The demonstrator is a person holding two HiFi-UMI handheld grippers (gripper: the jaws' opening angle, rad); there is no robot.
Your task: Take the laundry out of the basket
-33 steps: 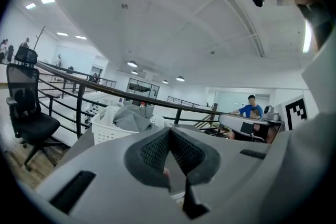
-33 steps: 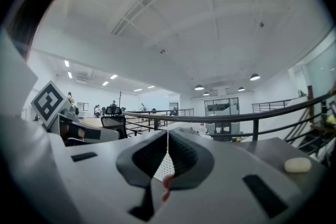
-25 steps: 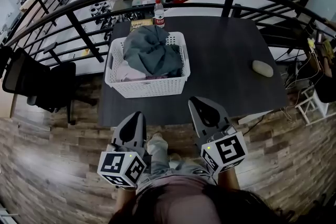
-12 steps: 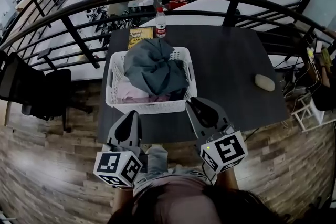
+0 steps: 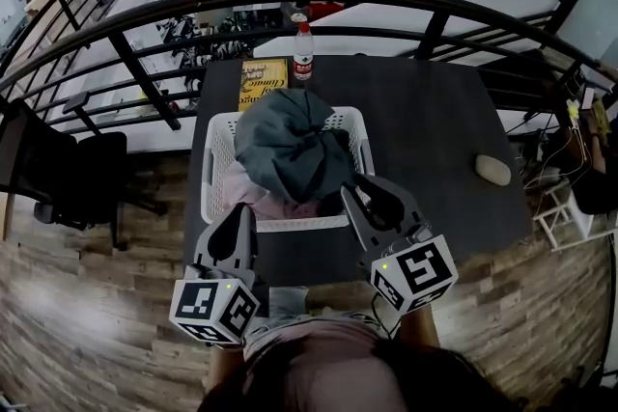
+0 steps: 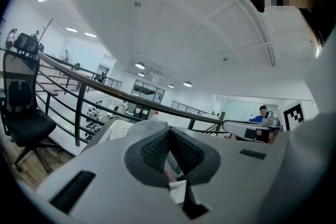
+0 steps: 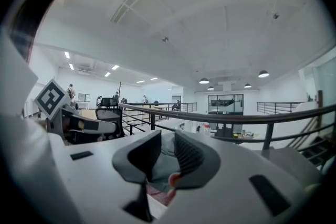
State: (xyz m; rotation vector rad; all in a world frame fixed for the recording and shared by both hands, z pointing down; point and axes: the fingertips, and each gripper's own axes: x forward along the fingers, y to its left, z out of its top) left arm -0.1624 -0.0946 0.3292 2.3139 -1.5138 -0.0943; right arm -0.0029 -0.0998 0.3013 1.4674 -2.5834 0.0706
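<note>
White basket (image 5: pixel 217 178) on a dark table (image 5: pixel 435 121), close to the near edge, toward the left side. Full of laundry (image 5: pixel 301 177): a big grey cloth (image 5: pixel 285 135) heaped on top, higher than the rim. A pink cloth (image 5: pixel 263 200) under it at the front. All of it in the basket, none out on the table.

Left claw (image 5: pixel 239 212) low at the near edge of the table, just in front of the basket's front wall, toward its left corner. Closed, pads together at the tips, nothing between them.

Right claw (image 5: pixel 367 188) by the basket's front right corner. A little open, jaws just now opening, with a thin gap. Nothing pinched. Only grey cloth seen through the gap, further off.

Behind the basket, a bottle (image 5: pixel 303 51) with a red band, standing up. Just beside it, a yellow book (image 5: pixel 263 84) lying flat at the far edge. Off to the right, well apart, a small pale oval thing (image 5: pixel 492 170).

Past the table, a black rail (image 5: pixel 145 72). To the left, on the wood floor (image 5: pixel 97 304), a black chair (image 5: pixel 68 178).
</note>
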